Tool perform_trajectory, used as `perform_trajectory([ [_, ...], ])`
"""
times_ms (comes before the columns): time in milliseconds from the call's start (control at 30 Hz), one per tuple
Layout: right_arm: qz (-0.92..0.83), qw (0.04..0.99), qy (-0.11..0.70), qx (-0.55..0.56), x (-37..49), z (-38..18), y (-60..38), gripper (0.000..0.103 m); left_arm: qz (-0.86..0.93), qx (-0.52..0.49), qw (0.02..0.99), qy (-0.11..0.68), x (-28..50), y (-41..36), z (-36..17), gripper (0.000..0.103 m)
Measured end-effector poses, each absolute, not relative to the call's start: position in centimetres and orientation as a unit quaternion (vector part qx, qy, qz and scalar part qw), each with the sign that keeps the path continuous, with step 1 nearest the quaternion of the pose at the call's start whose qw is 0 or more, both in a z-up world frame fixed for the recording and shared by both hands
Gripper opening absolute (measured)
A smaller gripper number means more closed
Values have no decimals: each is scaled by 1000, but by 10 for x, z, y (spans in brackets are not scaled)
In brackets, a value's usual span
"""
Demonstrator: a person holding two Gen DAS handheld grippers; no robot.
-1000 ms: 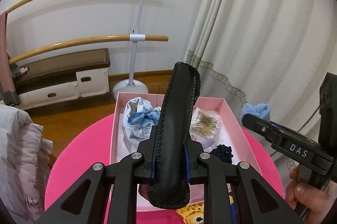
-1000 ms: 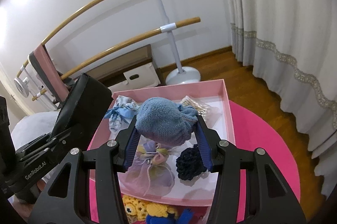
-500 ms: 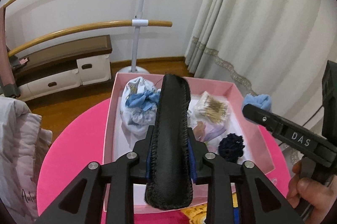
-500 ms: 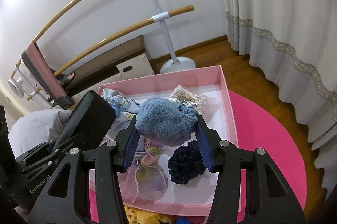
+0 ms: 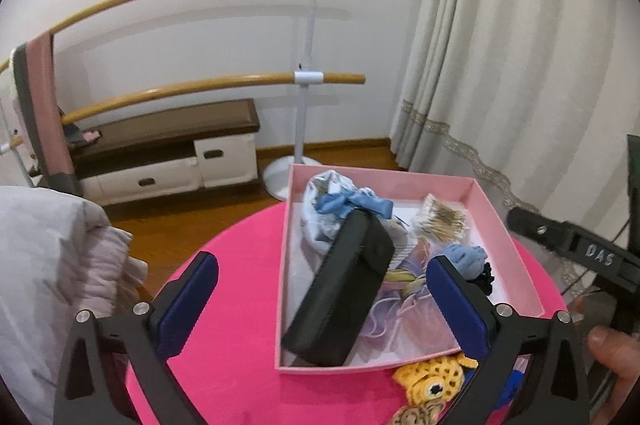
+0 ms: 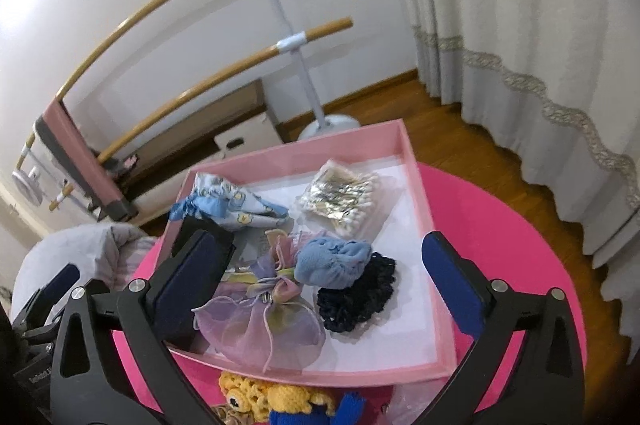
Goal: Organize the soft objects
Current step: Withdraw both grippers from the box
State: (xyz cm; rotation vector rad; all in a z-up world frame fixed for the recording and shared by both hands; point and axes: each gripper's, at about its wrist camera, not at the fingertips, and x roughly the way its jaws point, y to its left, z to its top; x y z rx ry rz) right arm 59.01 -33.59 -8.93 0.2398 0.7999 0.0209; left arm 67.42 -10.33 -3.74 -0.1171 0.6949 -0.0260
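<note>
both tongs, left and right, just sprang wide, empty. case and blue puff now in box. crochet toys left outside box's near wall.

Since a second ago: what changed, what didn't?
Both let go. The left gripper jaws have just opened, dropping the black pouch into the pink box. The right gripper released the blue fleece piece onto the black scrunchie. Other box items unchanged.
</note>
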Motion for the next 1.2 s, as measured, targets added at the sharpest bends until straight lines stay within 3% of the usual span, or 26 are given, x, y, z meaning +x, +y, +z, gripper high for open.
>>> perform_trajectory([
  [533,18,943,316,102,479,-28,-310,103,5,-18,961,276,533,-111,-23,103],
  [1200,-32,965,259,28,353,-15,-280,103,-4,3,970,245,382,-112,-2,103],
])
